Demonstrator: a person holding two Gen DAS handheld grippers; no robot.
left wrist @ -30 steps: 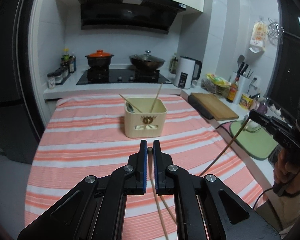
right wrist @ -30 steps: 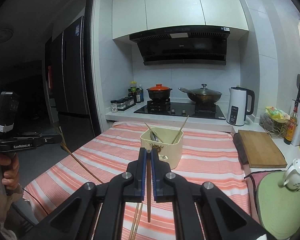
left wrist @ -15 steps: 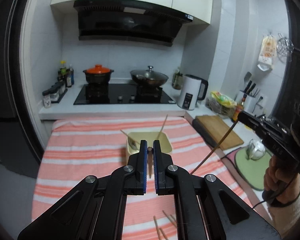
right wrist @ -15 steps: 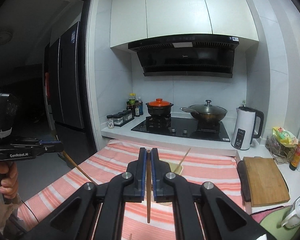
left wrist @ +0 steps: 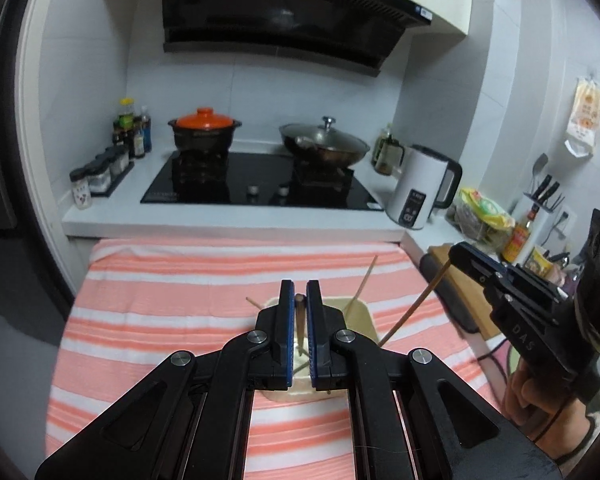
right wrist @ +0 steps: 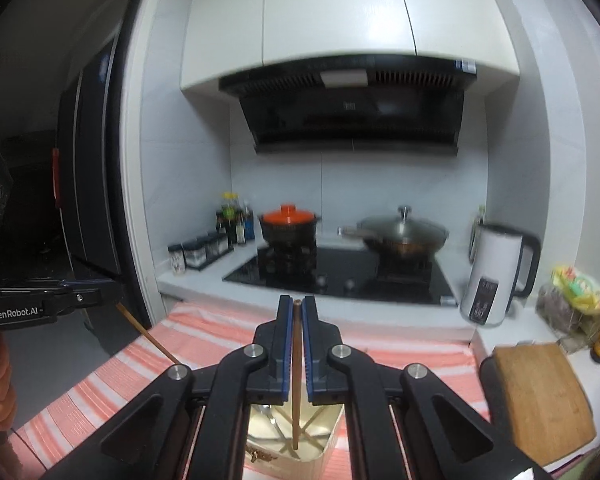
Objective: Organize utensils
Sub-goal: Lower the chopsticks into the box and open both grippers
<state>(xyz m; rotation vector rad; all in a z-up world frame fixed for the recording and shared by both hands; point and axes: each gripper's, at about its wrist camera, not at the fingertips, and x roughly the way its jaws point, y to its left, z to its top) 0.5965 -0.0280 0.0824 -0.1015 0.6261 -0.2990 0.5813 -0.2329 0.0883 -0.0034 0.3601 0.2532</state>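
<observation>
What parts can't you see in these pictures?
- Left wrist view: most of the cream utensil box sits behind the left hand-held gripper.
- Right wrist view: the right hand-held gripper covers most of the box, and the kettle is blurred.
- Spice jar labels: too small.

Both fisheye cameras sat just behind their own fingers, low and close over the striped tablecloth (left wrist: pixel 172 292), facing the stove (left wrist: pixel 256 184). The left view tilted down more steeply. Each caught the other gripper at a frame edge. Both shared the cream holder (right wrist: pixel 323 446), kettle (right wrist: pixel 495 276) and hood (left wrist: pixel 284 12).
</observation>
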